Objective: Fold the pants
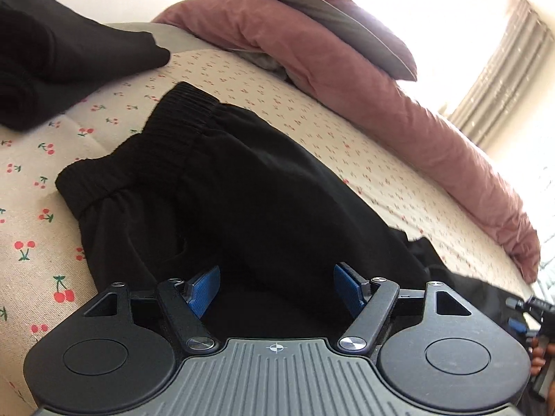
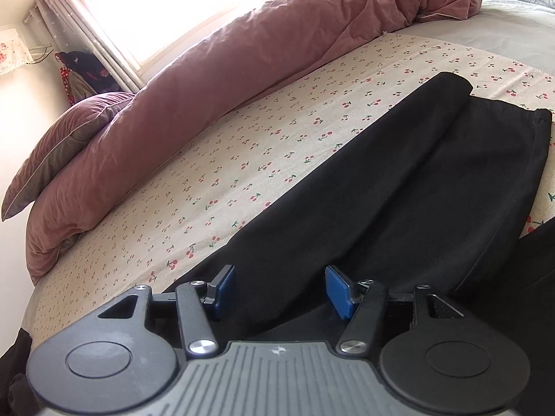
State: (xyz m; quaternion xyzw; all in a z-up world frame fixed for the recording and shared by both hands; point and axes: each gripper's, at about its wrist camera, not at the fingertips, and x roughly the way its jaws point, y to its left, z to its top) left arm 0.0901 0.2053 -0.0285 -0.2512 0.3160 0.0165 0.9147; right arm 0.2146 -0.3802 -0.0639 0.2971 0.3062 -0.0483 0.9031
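A pair of black fabric pants (image 1: pixel 242 187) lies spread on the cream bedsheet printed with small red cherries (image 1: pixel 41 180), the ribbed elastic waistband (image 1: pixel 152 138) at the far end in the left wrist view. The left gripper (image 1: pixel 275 286) hangs just over the cloth near the waist, blue pads apart and nothing pinched between them. The right gripper (image 2: pixel 277 289) sits over the legs (they run off to the far right), its jaws likewise parted with no cloth clamped. A dusty-pink rumpled duvet (image 2: pixel 194 104) lies along the far side, and another folded black garment (image 1: pixel 52 59) rests far left.
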